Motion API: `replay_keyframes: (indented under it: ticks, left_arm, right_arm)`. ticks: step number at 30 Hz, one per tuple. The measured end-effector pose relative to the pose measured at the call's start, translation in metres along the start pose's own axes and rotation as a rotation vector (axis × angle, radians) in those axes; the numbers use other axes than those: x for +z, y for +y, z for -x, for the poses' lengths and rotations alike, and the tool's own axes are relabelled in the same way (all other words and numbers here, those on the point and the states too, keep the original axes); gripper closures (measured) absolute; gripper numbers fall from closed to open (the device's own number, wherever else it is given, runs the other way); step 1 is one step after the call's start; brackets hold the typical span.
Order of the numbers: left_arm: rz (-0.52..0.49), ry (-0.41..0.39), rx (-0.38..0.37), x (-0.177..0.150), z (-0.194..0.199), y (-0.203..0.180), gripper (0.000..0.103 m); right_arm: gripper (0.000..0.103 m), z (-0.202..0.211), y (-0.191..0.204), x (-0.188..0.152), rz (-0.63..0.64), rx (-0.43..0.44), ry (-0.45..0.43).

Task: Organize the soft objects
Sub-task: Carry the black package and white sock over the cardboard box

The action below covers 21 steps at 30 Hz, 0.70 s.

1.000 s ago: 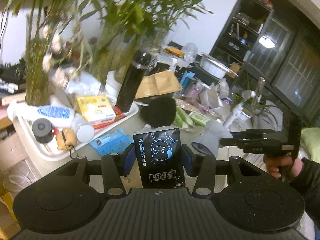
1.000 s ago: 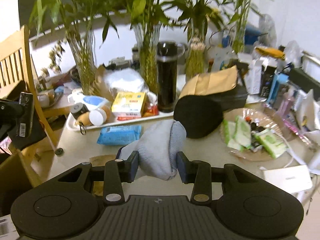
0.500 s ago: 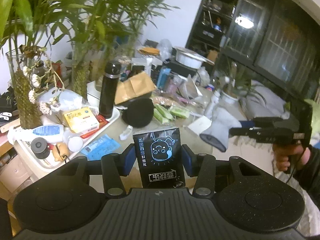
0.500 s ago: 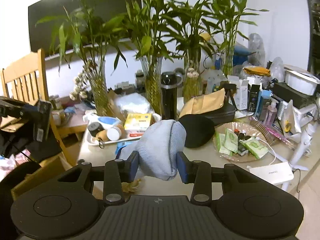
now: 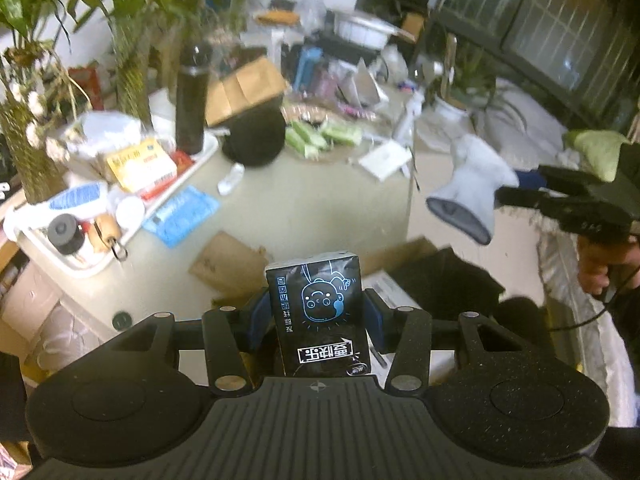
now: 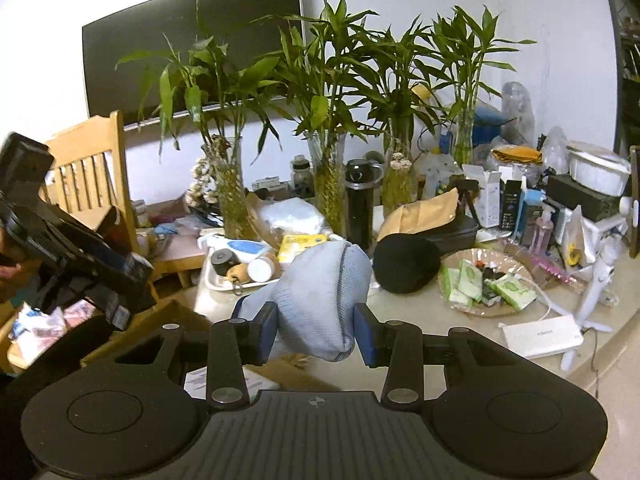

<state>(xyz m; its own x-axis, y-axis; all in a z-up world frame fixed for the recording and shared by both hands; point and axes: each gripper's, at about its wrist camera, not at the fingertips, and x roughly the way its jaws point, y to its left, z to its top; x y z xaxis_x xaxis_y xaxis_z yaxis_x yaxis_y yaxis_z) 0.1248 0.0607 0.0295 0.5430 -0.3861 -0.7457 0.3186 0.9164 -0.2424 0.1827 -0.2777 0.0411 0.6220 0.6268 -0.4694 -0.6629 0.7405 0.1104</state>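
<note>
My left gripper [image 5: 318, 316] is shut on a black tissue pack [image 5: 318, 308] printed with a blue cartoon face, held above the near edge of the table [image 5: 312, 200]. My right gripper [image 6: 316, 324] is shut on a light blue-grey knitted hat [image 6: 324, 296], lifted off the table. In the left wrist view that hat [image 5: 470, 184] hangs at the right from the right gripper, which a hand [image 5: 596, 268] holds. The left gripper shows at the left edge of the right wrist view [image 6: 120, 276]. A black cap [image 5: 254, 140] lies on the table.
A white tray [image 5: 64, 256] with bottles and boxes sits at the table's left, beside a black flask [image 5: 191, 100] and bamboo vases [image 6: 328, 188]. A blue wipes pack [image 5: 182, 214], a plate of green packets [image 6: 480, 284], a cardboard box [image 5: 408, 252] below, and a wooden chair [image 6: 86, 184] surround.
Both grippers have pulled back and up from the table with their objects still held. The left view has tilted down, and the table edge and a box below now show.
</note>
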Motion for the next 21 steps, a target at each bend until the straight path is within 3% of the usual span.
replay_keyframes:
  ticks: [3,7,14,21]
  left_arm:
    - [0.023,0.075,-0.041,-0.003,-0.007,0.0,0.054]
    - [0.082,0.102,-0.067,-0.007,-0.014,0.005,0.037]
    - [0.018,0.049,0.031,-0.015,-0.005,-0.014,0.032]
    - [-0.096,0.042,0.185,-0.018,-0.001,-0.037,0.032]
  right_arm:
    - [0.059,0.011,0.007,-0.002,0.005,0.007,-0.007]
    - [0.059,0.022,0.017,-0.006,0.006,0.024,-0.012]
    - [0.059,0.031,0.026,-0.016,0.007,0.02,-0.009]
    - [0.059,0.035,0.031,-0.019,0.021,0.019,0.011]
